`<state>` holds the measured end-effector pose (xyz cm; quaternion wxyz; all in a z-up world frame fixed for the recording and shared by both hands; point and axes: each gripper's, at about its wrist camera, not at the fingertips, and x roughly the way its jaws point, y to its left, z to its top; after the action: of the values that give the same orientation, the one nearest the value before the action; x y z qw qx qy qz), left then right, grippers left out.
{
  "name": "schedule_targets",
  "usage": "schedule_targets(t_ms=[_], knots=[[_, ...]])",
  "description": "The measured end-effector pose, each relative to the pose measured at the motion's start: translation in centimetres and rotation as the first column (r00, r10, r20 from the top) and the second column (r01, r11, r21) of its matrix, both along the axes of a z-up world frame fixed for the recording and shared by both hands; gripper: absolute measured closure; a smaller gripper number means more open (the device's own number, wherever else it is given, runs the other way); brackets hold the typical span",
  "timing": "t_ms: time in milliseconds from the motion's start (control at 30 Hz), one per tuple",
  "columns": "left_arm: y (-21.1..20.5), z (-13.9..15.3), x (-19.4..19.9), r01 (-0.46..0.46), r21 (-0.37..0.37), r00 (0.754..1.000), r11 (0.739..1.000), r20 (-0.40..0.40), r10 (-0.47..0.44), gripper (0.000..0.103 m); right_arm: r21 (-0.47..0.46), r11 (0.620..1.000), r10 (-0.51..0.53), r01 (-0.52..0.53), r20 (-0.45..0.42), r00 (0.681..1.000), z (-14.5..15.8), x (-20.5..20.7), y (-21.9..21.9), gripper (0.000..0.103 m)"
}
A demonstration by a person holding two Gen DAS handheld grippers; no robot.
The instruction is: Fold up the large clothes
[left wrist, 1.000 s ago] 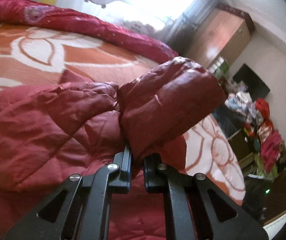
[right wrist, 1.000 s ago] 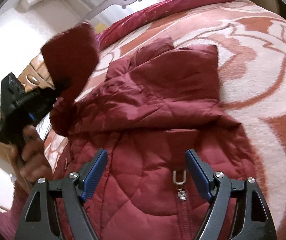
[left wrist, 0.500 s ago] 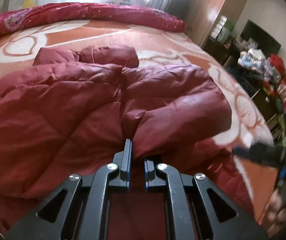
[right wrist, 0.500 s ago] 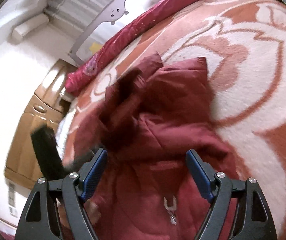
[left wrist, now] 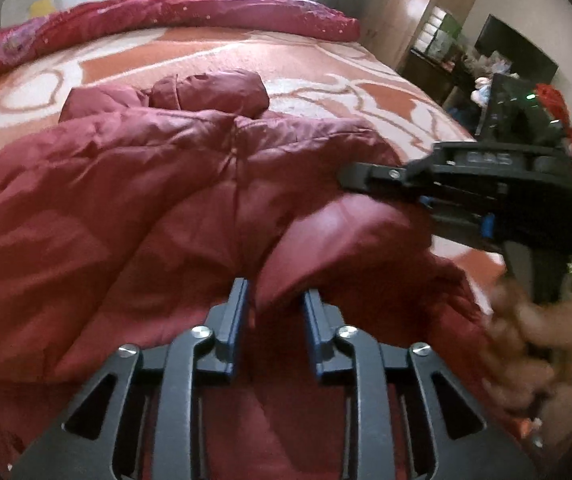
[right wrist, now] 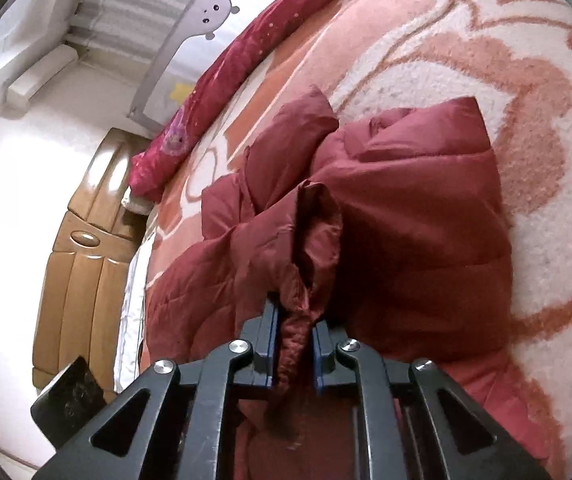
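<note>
A dark red quilted jacket [left wrist: 133, 208] lies spread on the bed, its hood [left wrist: 209, 92] at the far end. One sleeve [left wrist: 338, 240] is folded across the body. The sleeve's end sits between the fingers of my left gripper [left wrist: 275, 304], whose jaws are opening, with small gaps at the pads. In the right wrist view my right gripper [right wrist: 292, 344] is shut on a bunched fold of the jacket [right wrist: 406, 220] by a cuff opening [right wrist: 318, 220]. The left wrist view shows the right gripper [left wrist: 350, 178] from the side, held by a hand [left wrist: 534, 340].
The bed carries an orange and white flowered blanket [right wrist: 526, 80], with a rolled red quilt [left wrist: 189, 20] along the headboard side. A wooden cabinet [right wrist: 85, 248] stands beside the bed. Piled clothes and a dark screen [left wrist: 518, 56] are at the far right.
The left gripper came down with the sleeve and laid it across the jacket, then its jaws parted. The right gripper moved in over the jacket and closed on a fold of fabric.
</note>
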<state>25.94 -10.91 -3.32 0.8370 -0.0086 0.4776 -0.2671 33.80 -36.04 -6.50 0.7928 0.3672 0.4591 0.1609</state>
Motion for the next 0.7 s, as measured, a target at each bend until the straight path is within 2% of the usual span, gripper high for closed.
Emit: schedule_targets(t_ms=[67,133,233,267,333,433,533,567,633,700], knots=[[1.4,0.8,-0.8,0.001,-0.021,1.000,1.000,-0.009,-0.001,0.078,-0.015,1.000,-0.004,0.004,0.014,1.000,0.4,-0.3,-0.1,0.094],[3.2,1.9,-1.4,-0.026,-0.021,1.000,0.999,0.016,0.027,0.078,-0.023,1.000,-0.008,0.009,0.036,0.999,1.0,-0.7,-0.2,0.094],[6.6,3.4,-1.1,-0.110,-0.029,0.992,0.993,0.050,0.112,0.078,-0.037,0.999,-0.012,0.014,0.066,0.998,2.0,-1.4,-0.4,0.095],[8.4,4.0,-0.5,-0.163,-0.034,0.985,0.986,0.056,0.165,0.078,-0.042,0.999,-0.012,0.016,0.078,0.997,2.3,-1.7,-0.5,0.095],[10.9,4.3,0.6,-0.227,-0.033,0.971,0.973,0.069,0.229,0.078,-0.101,0.995,-0.015,0.026,0.101,0.995,3.0,-2.4,-0.6,0.095],[13.2,3.2,2.6,-0.282,0.008,0.958,0.959,0.050,0.282,0.078,-0.183,0.982,-0.022,0.040,0.102,0.995,3.0,-2.7,-0.5,0.095],[14.2,0.8,4.1,-0.276,0.028,0.961,0.961,-0.024,0.277,0.078,-0.230,0.972,-0.025,0.038,0.061,0.998,1.1,-2.1,-0.5,0.094],[14.3,-0.3,4.4,-0.267,0.031,0.962,0.963,-0.050,0.268,0.078,-0.227,0.974,-0.019,0.028,0.044,0.999,0.4,-1.8,-0.5,0.089],[14.0,-1.2,4.3,-0.258,0.036,0.964,0.966,-0.055,0.260,0.078,-0.223,0.975,-0.020,0.019,-0.003,1.000,-1.1,-1.5,-0.7,0.086],[13.7,-1.6,4.0,-0.252,0.056,0.966,0.966,-0.041,0.254,0.078,-0.245,0.969,-0.038,0.034,-0.008,0.999,-0.9,-2.1,-0.9,0.083]])
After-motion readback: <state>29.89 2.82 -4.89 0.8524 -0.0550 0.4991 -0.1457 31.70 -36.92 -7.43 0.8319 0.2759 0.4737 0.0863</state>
